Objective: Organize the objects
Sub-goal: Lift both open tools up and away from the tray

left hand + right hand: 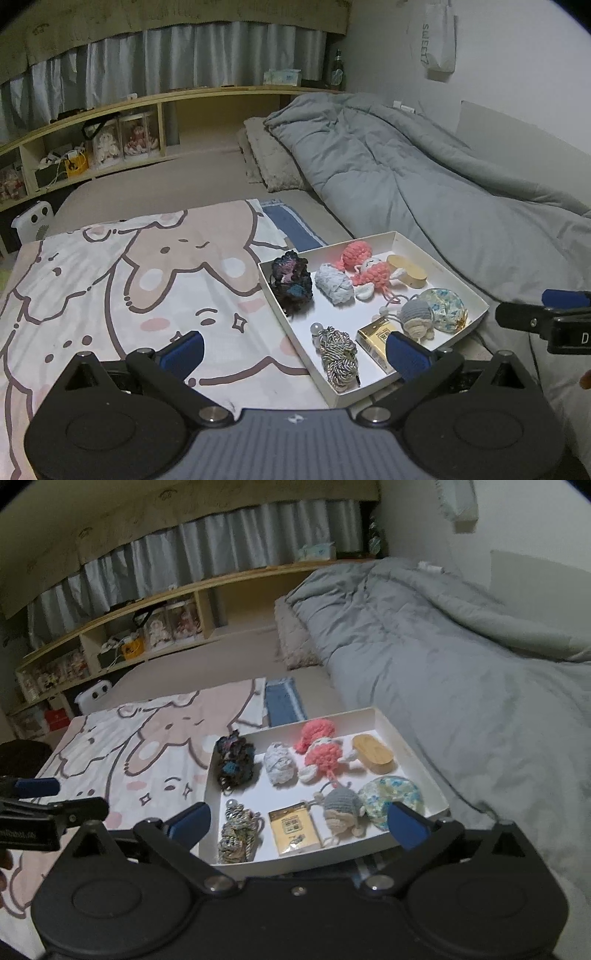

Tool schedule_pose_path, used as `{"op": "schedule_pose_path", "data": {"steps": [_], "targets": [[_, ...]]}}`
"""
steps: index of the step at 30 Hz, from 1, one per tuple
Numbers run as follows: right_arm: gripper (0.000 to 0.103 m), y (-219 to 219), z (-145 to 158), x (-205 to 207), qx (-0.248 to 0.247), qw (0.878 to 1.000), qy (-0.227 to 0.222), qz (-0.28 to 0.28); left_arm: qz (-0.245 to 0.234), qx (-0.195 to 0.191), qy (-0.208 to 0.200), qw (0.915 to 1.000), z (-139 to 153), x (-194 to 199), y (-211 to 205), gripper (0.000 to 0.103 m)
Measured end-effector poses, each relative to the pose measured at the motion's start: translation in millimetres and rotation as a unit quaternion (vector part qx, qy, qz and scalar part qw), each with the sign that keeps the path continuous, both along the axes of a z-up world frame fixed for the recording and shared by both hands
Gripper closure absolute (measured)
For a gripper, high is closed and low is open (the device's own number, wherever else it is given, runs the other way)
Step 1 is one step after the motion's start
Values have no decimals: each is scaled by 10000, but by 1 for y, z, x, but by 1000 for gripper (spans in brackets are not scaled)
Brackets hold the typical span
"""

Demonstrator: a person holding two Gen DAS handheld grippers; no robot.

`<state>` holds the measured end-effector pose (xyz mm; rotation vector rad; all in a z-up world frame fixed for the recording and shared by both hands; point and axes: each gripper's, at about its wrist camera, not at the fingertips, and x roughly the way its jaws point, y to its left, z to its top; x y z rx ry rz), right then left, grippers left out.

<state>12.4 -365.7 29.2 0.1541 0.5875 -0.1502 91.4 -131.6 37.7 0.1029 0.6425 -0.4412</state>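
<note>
Left wrist view: the left gripper (295, 352) had its jaws spread wide and held nothing; it hovered over the near left corner of the white tray (439, 251). The tray sat on a cartoon-print blanket (147, 280), beside a grey duvet (424, 177). In the tray lay a dark yarn bundle (291, 282), pale blue yarn (334, 282), a pink crochet doll (367, 267), a wooden oval box (408, 271), a floral pouch (445, 308), a grey crochet figure (417, 319), a gold packet (375, 341) and a twisted cord (340, 354). The right gripper (546, 314) showed only at the right edge.

Right wrist view: the right gripper (297, 825) was likewise spread wide and empty, above the tray's near rim (295, 864). The cord (236, 834) and packet (293, 827) lay between its fingertips.
</note>
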Motion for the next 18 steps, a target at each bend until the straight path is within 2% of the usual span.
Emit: {"op": "schedule_pose_path", "data": {"steps": [3, 8, 18], "targets": [[0, 7, -1, -10, -96, 9999, -34, -55, -22, -17, -33, 10000, -1, -5, 7, 0], [0, 14, -6, -24, -158, 9996, -70, -207, -102, 177, -119, 9997, -7, -13, 10, 0], [0, 26, -17, -40, -302, 9981, -210, -503, -85, 102, -236, 9996, -13, -22, 21, 0]]}}
